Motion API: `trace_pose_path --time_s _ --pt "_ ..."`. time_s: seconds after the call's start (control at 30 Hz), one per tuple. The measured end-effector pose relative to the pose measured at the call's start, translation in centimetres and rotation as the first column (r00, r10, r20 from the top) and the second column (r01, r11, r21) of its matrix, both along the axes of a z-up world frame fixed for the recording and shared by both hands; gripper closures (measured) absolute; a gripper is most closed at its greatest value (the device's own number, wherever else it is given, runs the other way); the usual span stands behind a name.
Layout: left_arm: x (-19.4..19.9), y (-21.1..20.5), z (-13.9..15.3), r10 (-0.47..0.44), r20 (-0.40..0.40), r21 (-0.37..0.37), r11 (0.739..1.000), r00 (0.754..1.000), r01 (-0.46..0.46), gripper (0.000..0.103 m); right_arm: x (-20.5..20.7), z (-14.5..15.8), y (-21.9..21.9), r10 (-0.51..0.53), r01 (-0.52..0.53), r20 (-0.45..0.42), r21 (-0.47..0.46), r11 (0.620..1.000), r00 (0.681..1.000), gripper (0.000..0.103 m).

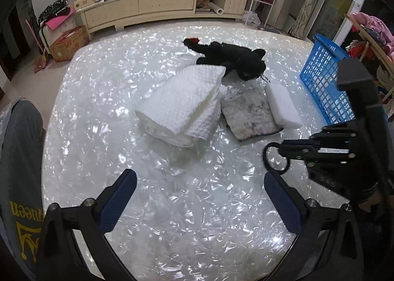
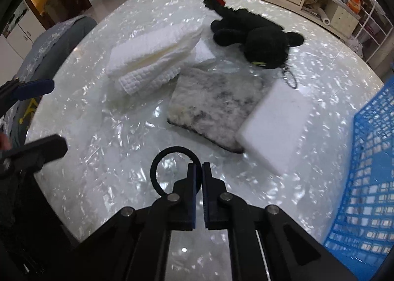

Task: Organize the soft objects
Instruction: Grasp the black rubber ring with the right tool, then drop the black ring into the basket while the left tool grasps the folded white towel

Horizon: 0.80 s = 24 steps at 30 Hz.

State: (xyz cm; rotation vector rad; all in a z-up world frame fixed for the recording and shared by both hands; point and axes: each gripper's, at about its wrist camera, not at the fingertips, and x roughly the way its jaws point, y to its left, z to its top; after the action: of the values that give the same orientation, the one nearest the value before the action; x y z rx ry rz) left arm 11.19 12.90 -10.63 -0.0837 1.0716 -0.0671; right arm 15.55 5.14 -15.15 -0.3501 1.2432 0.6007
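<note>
Where the left wrist view looks across the bench [image 1: 98, 113], we see the left tool [image 1: 199, 197] released, its fingers spread wide over bare surface. Ahead lie a folded towel [image 1: 182, 106], a grey cloth [image 1: 248, 114] and a sponge [image 1: 283, 106], side by side and touching; a black plush [image 1: 234, 59] rests behind them. A blue basket [image 1: 325, 83] stands at the right, and the right tool [image 1: 277, 159] hovers in front of it. In the right wrist view, we find the right tool [image 2: 199, 175] clenched on nothing, just short of the cloth [image 2: 211, 108] and sponge [image 2: 275, 120], with the basket [image 2: 369, 157] to its right.
</note>
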Motion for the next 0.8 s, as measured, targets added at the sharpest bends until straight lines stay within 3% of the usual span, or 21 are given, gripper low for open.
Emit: trace_pose_path --time_s 0.17,0.43,0.53,0.8 --pt "-0.1 -0.1 1.1 -0.027 0.018 0.008 1.0 0.999 0.026 0.0 -0.6 2.7 -1.7 -0.005 0.005 0.024 0.019 1.0 1.0 0.099" --pt "1.2 -0.1 2.1 -0.142 0.056 0.056 0.989 0.988 0.139 0.003 -0.8 8.3 -7.1 -0.041 0.036 0.075 0.059 0.998 0.996 0.099" --pt "2.4 -0.3 1.7 -0.213 0.054 0.082 0.975 0.975 0.209 0.01 -0.5 9.9 -8.9 -0.071 0.065 0.084 0.078 0.995 0.994 0.099" --pt "5.6 -0.7 -0.7 -0.293 0.0 0.13 0.948 0.956 0.291 0.012 1.1 12.8 -13.9 -0.164 0.153 0.107 0.103 0.983 0.981 0.099"
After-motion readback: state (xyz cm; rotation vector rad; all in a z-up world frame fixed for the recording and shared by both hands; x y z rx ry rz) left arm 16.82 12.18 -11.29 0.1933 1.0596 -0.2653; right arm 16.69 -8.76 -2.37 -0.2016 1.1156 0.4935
